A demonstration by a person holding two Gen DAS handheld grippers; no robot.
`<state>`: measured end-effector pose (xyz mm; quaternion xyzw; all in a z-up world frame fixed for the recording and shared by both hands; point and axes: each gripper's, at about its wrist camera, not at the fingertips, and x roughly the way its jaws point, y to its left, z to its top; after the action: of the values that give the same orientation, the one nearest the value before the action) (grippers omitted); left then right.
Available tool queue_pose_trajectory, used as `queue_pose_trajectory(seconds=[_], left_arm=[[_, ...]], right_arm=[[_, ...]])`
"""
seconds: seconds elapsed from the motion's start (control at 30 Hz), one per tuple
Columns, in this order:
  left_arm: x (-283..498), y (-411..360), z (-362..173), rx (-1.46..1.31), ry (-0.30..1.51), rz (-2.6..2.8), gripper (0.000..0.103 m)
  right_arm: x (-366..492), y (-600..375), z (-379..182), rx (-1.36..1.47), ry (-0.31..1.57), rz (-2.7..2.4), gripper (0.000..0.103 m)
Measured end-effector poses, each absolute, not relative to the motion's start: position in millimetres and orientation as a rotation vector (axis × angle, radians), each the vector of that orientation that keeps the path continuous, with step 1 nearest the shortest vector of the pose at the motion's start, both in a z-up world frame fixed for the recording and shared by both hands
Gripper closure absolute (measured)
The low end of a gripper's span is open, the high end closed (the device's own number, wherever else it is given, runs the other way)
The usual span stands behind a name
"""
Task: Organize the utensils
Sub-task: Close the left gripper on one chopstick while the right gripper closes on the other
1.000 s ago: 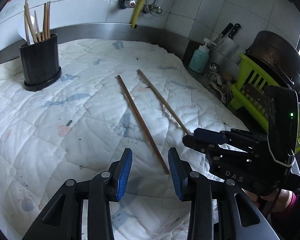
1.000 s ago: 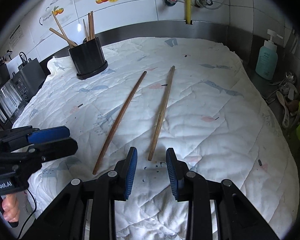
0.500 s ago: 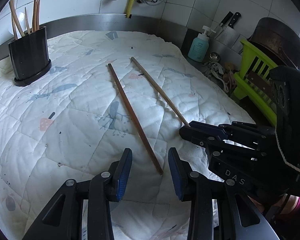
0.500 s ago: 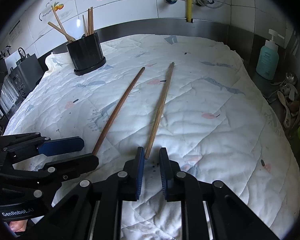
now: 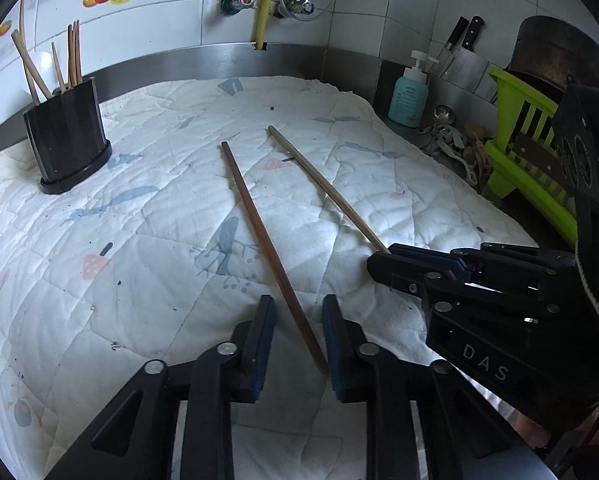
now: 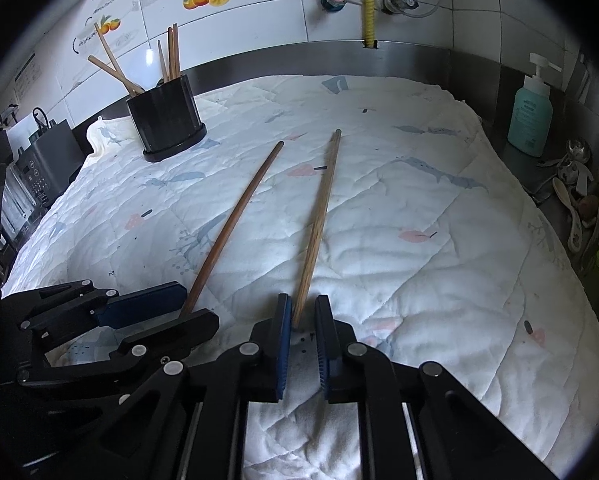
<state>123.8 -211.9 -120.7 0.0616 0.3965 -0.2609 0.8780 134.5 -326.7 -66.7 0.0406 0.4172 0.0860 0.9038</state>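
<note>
Over the last second the right tongs point(image 6: 299, 312) had narrowed around the lighter chopstick point(image 6: 319, 220) without visibly clamping, and the left tongs point(image 5: 298, 320) had advanced, parted, astride the darker chopstick point(image 5: 267, 240), so both pickups for the black holder point(image 5: 68, 128) looked imminent.

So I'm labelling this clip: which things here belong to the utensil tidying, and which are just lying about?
Job:
dark chopstick
light chopstick
black holder
left gripper
right gripper

Lying about:
soap bottle
green rack
knives
spoons
quilted cloth
</note>
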Motion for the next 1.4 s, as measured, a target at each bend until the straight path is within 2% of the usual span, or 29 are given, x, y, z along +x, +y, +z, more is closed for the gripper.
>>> queue_pose_trajectory(seconds=[0.1, 0.3, 0.87, 1.4], left_arm=[[125, -211, -121, 0.140, 0.819, -0.527, 0.092], [130, -201, -117, 0.130, 0.821, -0.507, 0.098], [147, -151, -49, 0.043, 0.672, -0.436, 0.098], [183, -118, 4, 0.021, 0.575, -0.386, 0.098]], right_arm=[[134, -326, -67, 0.087, 0.857, 0.174, 0.089], [133, -326, -65, 0.075, 0.847, 0.163, 0.094], [128, -330, -7, 0.019, 0.674, 0.124, 0.095], [159, -331, 34, -0.018, 0.574, 0.141, 0.095]])
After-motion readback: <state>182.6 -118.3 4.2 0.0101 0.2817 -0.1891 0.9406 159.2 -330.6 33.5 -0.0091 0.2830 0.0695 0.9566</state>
